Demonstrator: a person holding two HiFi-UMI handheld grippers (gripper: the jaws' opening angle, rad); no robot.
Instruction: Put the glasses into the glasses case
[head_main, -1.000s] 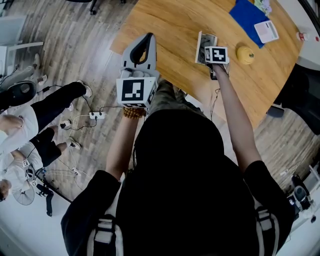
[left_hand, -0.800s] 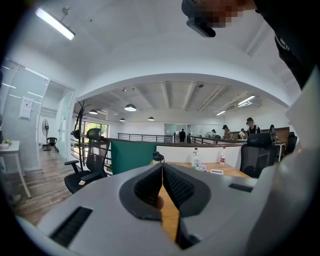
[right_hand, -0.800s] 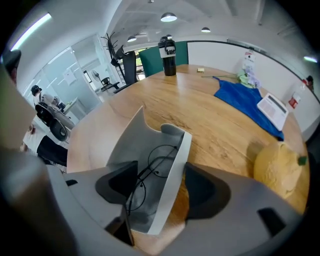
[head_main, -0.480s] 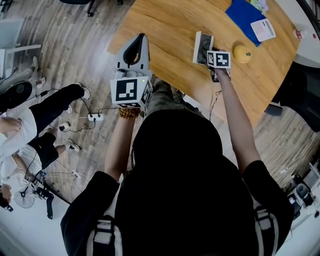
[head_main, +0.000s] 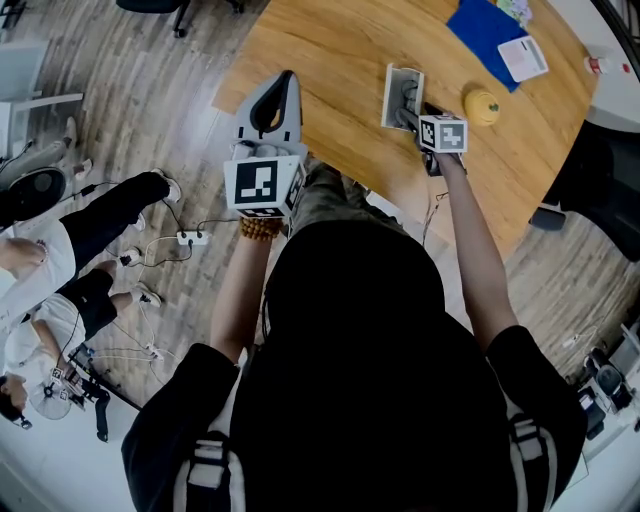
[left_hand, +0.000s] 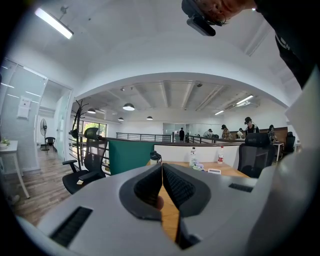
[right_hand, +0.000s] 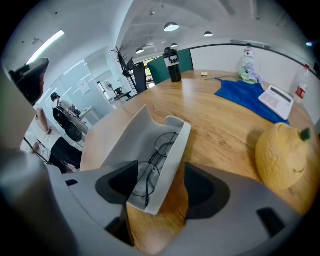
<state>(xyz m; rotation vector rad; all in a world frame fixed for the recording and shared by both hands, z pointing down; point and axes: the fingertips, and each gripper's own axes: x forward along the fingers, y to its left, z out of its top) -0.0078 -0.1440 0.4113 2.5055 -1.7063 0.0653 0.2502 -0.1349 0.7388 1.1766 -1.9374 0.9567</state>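
The thin black wire-framed glasses look to me like the light, bendy kind. The frame would twist if you squeezed it and the round lenses would scratch, so I'd only take them by the bridge or a temple arm. They're lying folded inside the open light grey glasses case, running lengthwise along the tray, so that part looks basically done.

The case itself seems stiff, smooth and light. My guess is it'll skate around on the wood if you nudge it from one side. Its lid stands up along the left of the tray, and I'd say the free edge of that lid is the spot to push or pinch to close it.

The right tool is angled down over the near end of the case. Its jaws are apart and have just been opening wider. The near end of the case sits between them, and I can see a strip of bare wood between the case wall and the right-hand pad, so nothing is being squeezed.

The left tool is clenched, tips together with nothing in them, held roughly level near the edge of the light wooden worktop, well away from the case.

Just right of the case there's a yellow lemon-shaped thing, with a blue cloth further back.
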